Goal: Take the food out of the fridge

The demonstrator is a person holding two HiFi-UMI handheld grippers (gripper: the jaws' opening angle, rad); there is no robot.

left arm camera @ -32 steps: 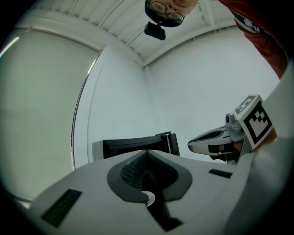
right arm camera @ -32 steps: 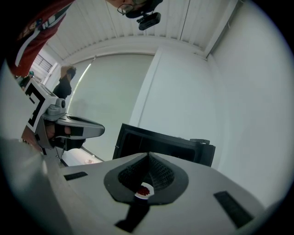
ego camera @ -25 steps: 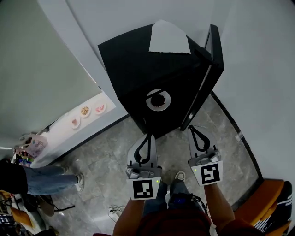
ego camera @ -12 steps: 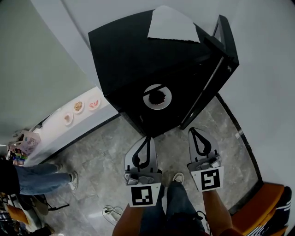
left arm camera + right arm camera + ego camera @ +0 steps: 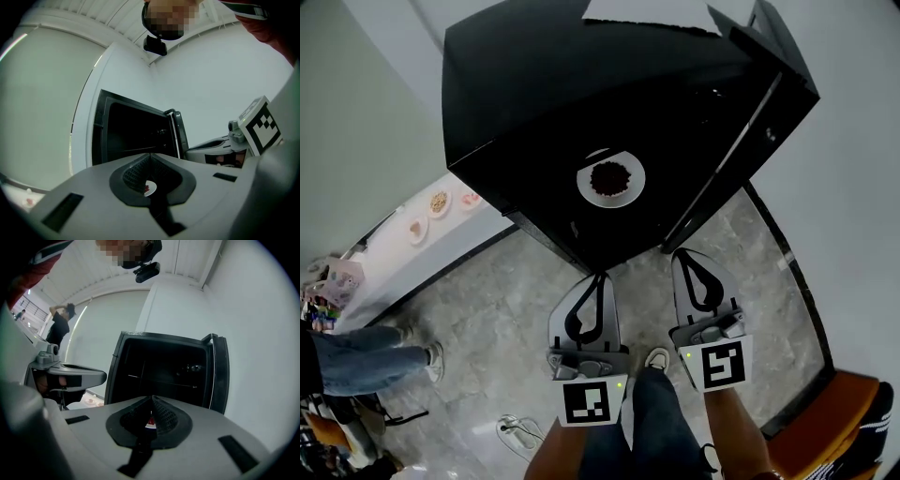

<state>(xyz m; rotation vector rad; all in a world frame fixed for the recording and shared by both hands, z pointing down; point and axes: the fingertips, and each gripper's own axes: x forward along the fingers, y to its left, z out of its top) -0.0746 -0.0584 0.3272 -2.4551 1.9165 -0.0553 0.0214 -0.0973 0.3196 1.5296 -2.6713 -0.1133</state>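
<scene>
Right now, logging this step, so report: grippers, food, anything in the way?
Left gripper shut, empty; right gripper shut, empty. Food on plate inside fridge, untouched. Door open, nothing in the way.

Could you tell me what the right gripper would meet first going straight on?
The right gripper would most likely meet the white plate of dark food in the open black fridge, seen just past its shut jaws in the right gripper view. The door stands close beside; depth is unclear.
</scene>
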